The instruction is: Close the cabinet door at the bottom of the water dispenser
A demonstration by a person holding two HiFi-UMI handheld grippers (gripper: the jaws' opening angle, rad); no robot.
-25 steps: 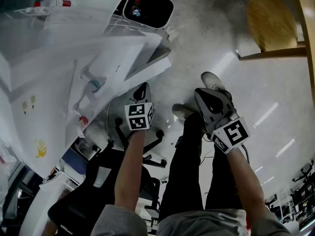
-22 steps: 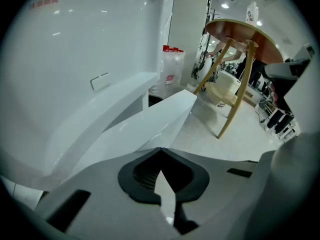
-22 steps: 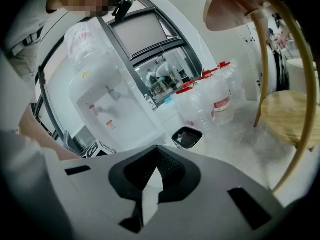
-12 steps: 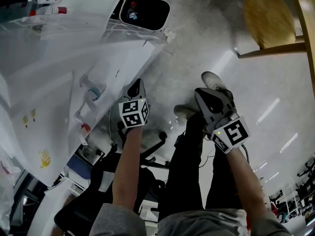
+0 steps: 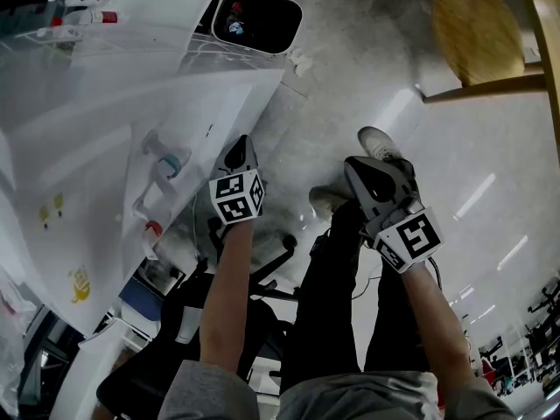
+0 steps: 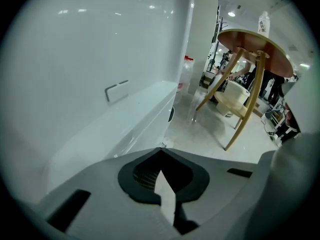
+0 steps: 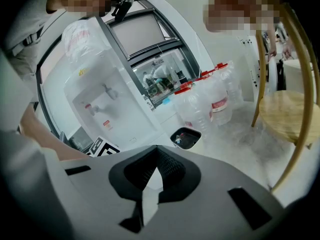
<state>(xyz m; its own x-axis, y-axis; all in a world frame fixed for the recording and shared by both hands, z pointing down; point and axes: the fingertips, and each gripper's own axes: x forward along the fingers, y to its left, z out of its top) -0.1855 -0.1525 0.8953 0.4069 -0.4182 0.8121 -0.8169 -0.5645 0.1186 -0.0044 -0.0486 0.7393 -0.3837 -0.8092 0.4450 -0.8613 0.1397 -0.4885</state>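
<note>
The white water dispenser (image 5: 105, 147) fills the left of the head view, with a blue tap (image 5: 166, 160) and a red tap (image 5: 150, 228). Its bottom cabinet door (image 5: 219, 112) lies back against the body; I cannot tell whether a slit is left. My left gripper (image 5: 241, 151) is shut, its tips at the door's face. In the left gripper view the door (image 6: 100, 59) with its small handle plate (image 6: 116, 90) fills the left, close to the left gripper (image 6: 161, 154). My right gripper (image 5: 363, 175) hangs shut and empty over the person's shoes, apart from the dispenser (image 7: 100, 104).
A black-lined trash bin (image 5: 258, 20) stands beyond the dispenser, with large water bottles (image 7: 210, 101) beside it. A round wooden stool (image 5: 477, 33) is at the far right. A black office chair base (image 5: 262, 274) sits below the left arm. Glossy floor lies between.
The cabinet door, which stuck out open a second ago, has swung in against the dispenser. My left gripper moved up and left with it. The right gripper stayed put.
</note>
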